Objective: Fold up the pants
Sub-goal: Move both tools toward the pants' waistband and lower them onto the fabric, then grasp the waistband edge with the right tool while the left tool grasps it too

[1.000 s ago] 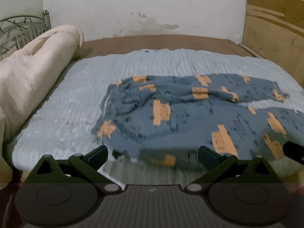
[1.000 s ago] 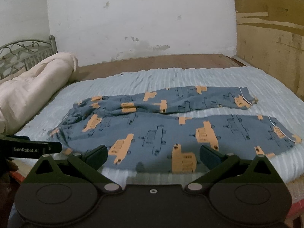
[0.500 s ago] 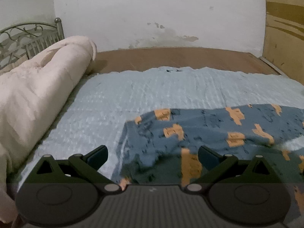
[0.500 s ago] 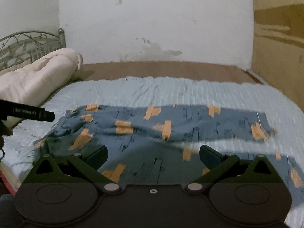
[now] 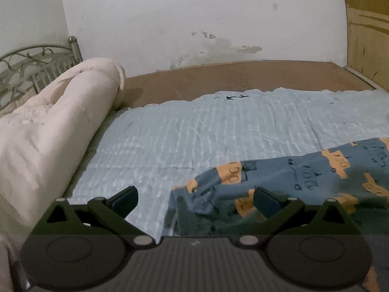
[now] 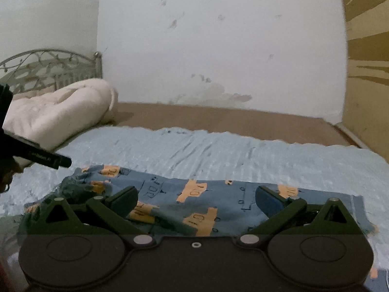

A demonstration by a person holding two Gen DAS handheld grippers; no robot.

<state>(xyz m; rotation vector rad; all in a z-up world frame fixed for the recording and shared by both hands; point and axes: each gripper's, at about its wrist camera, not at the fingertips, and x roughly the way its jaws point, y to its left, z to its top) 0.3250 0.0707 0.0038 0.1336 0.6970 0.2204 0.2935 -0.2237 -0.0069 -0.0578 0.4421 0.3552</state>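
**Inspector:** While both grippers are over the bed, state how each stands.

**Assistant:** Left gripper (image 5: pixel 195 200) has its jaws spread wide with nothing between the pads. It hangs low over the near edge of the blanket (image 5: pixel 218 131), and the bunched end of the pants (image 5: pixel 287 177) lies between its fingers, closer to the right one. No contact between pad and cloth is visible. Right gripper (image 6: pixel 197 200) is likewise spread wide and empty, low over the middle stretch of the pants (image 6: pixel 194 199).

**Inspector:** Location and condition of the pants?

**Assistant:** Blue cloth with orange vehicle prints, lying along the near edge of the light blue blanket (image 6: pixel 243 153). One end, toward the left edge of the bed, is rumpled and raised in folds. The opposite end lies flat toward the right edge, with a straight hem showing in the right wrist view. Whether the legs are stacked or side by side, I cannot tell from this low angle.

**Inspector:** Other items on record?

**Assistant:** A rolled cream quilt (image 5: pixel 53 131) along the left edge of the bed, in front of a metal headboard (image 5: pixel 36 65). Bare brown mattress (image 5: pixel 243 77) at the far edge, past the blanket, against a stained white wall (image 5: pixel 194 19). A wooden panel (image 6: pixel 364 73) stands at the right side. The left gripper's dark body also shows at the left margin of the right wrist view, above the rumpled end.
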